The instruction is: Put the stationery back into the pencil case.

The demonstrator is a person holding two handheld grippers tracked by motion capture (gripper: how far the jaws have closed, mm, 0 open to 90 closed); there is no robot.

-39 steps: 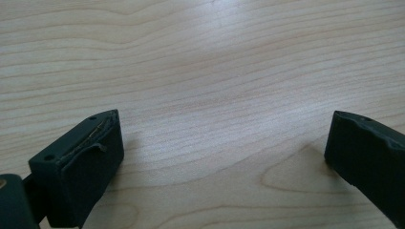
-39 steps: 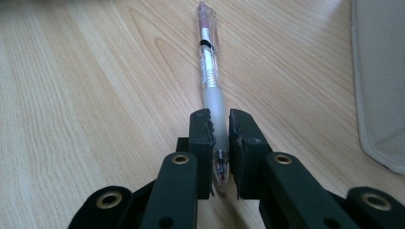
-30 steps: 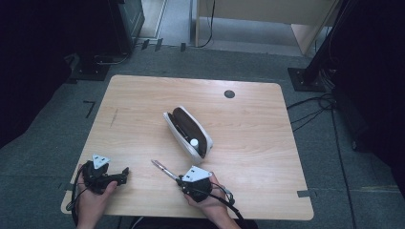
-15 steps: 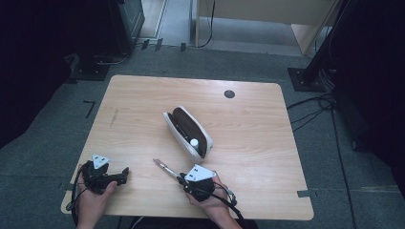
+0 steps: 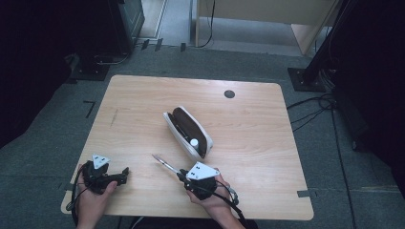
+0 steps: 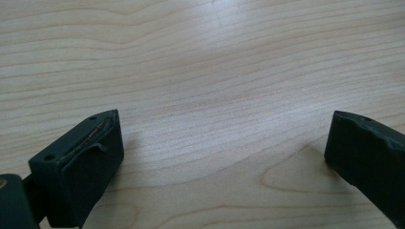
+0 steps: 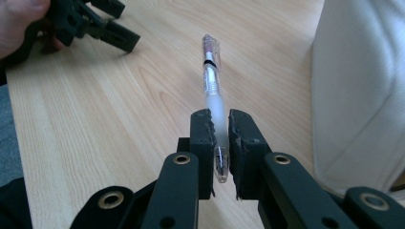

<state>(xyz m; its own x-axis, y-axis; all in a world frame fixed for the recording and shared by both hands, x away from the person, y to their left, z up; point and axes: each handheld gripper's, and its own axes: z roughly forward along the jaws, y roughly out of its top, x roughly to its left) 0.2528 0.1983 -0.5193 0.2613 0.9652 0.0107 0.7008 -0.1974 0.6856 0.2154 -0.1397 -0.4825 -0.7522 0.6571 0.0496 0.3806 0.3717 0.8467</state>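
**Pen held, case just ahead**

The right hand-held gripper (image 7: 218, 131) is clamped on one end of a pen (image 7: 213, 86). The pen points away, up off the bench (image 5: 143, 100). The open case (image 5: 188, 131) lies just past it. The left hand-held gripper (image 5: 125, 171) rests with jaws apart, farther away.

We grip two matte black plastic grippers, the left gripper (image 5: 125, 170) and the right gripper (image 5: 180, 175). Each carries a pale grey three-cornered plate dotted with small dark holes, and a black cable trails behind. Brass-ringed rivets join the linkage bars; the pads (image 7: 202, 130) look rubbery and scuffed.
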